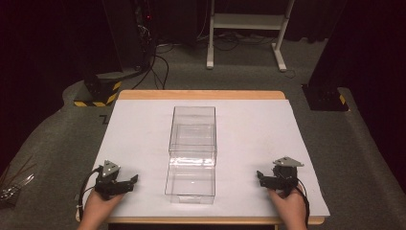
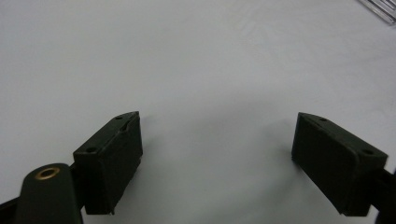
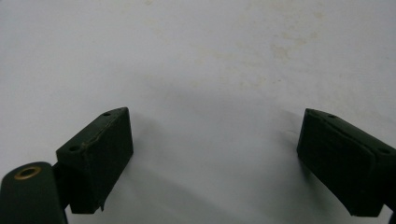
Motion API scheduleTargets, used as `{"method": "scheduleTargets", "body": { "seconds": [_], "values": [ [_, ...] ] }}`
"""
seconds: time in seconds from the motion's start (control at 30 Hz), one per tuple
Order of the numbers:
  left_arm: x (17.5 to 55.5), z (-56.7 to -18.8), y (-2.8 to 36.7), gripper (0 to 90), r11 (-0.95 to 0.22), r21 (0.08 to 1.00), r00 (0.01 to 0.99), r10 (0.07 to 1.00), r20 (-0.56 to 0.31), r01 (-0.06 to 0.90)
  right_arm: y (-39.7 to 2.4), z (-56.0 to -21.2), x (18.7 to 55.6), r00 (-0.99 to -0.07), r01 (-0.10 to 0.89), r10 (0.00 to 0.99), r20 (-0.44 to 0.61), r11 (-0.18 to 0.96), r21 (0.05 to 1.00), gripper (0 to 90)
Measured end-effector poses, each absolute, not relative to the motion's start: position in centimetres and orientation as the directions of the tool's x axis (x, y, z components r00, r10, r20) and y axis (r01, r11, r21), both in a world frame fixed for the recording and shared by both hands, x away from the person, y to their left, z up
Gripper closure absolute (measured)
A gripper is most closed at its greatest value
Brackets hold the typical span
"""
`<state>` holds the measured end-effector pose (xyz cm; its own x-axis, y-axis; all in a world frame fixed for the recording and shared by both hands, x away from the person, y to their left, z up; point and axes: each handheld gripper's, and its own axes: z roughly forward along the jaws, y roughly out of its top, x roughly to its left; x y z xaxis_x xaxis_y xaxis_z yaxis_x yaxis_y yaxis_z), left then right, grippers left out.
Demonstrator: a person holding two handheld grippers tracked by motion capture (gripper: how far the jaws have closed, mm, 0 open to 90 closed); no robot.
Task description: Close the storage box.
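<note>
Left gripper and right gripper both gape empty, flanking the near end of the clear box, which sits mid-sheet. The box looks light, rigid, slick and crackable; pinching a thin side wall should work best.

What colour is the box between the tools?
Clear, see-through plastic box; best seen in the high view.

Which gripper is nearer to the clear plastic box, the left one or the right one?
Left, by a little. The left gripper rests on the table left of the clear plastic box, jaws open; the right gripper lies to its right, somewhat farther off.
</note>
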<state>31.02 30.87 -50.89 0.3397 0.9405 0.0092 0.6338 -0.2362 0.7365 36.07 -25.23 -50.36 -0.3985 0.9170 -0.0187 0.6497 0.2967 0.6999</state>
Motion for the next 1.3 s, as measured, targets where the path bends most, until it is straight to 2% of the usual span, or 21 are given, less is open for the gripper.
{"method": "scheduleTargets", "body": {
  "seconds": [0.8, 1.3],
  "values": [
    [31.0, -50.8, 30.7, 15.1, -0.236, 0.734, 0.339, 0.941, 0.009, 0.637, -25.2, -50.4, 36.1, -0.397, 0.650, 0.918, -0.018, 0.295, 0.700, 10.5],
    [30.0, -49.6, 30.3, 15.3, -0.233, 0.768, 0.379, 0.925, -0.014, 0.596, -25.2, -50.4, 36.0, -0.396, 0.648, 0.918, -0.019, 0.294, 0.702, 10.5]
  ]
}}
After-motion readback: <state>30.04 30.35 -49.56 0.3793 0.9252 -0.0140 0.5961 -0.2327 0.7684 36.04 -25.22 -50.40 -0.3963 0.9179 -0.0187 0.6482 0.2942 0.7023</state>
